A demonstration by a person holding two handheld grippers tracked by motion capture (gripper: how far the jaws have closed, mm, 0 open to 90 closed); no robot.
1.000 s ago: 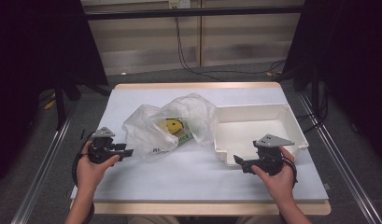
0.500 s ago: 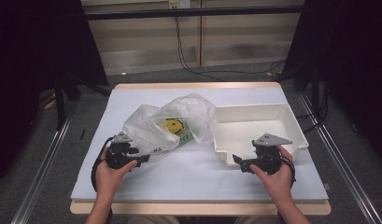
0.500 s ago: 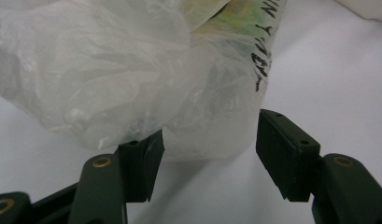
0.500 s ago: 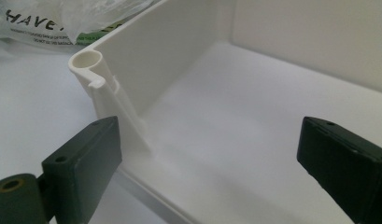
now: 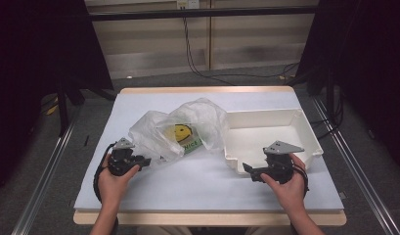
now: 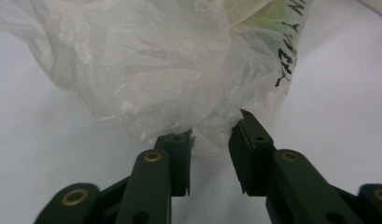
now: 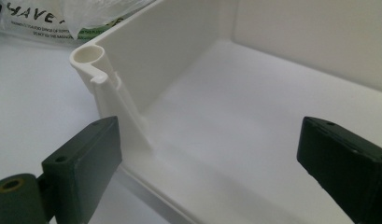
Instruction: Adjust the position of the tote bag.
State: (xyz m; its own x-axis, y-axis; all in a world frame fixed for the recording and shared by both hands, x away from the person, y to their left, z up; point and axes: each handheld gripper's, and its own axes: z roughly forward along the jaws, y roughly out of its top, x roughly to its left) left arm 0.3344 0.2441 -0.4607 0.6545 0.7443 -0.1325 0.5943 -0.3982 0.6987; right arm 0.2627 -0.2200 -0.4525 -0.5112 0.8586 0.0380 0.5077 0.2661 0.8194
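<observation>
A crumpled clear plastic bag (image 5: 173, 129) with a yellow smiley print (image 5: 180, 132) lies mid-table. My left gripper (image 5: 144, 161) points right at the bag's near-left edge. In the left gripper view its jaws have just been closing; a narrow gap remains, and a fold of the bag (image 6: 156, 70) hangs between the fingertips of the left gripper (image 6: 212, 135) without being pinched. My right gripper (image 5: 247, 169) stands wide open at the near-left corner of the white bin (image 5: 266, 117). In the right gripper view the right gripper (image 7: 209, 128) straddles the bin's corner post (image 7: 88, 56), one jaw outside, one over the inside.
The bin holds nothing and sits at the table's right, touching the bag. The white tabletop (image 5: 202, 181) has free room along the near edge between the hands. Metal rails run along both sides of the table.
The left hand moved right from the table's left edge up to the bag, and its jaws narrowed around the bag's edge. The right hand and the bin stayed put.
</observation>
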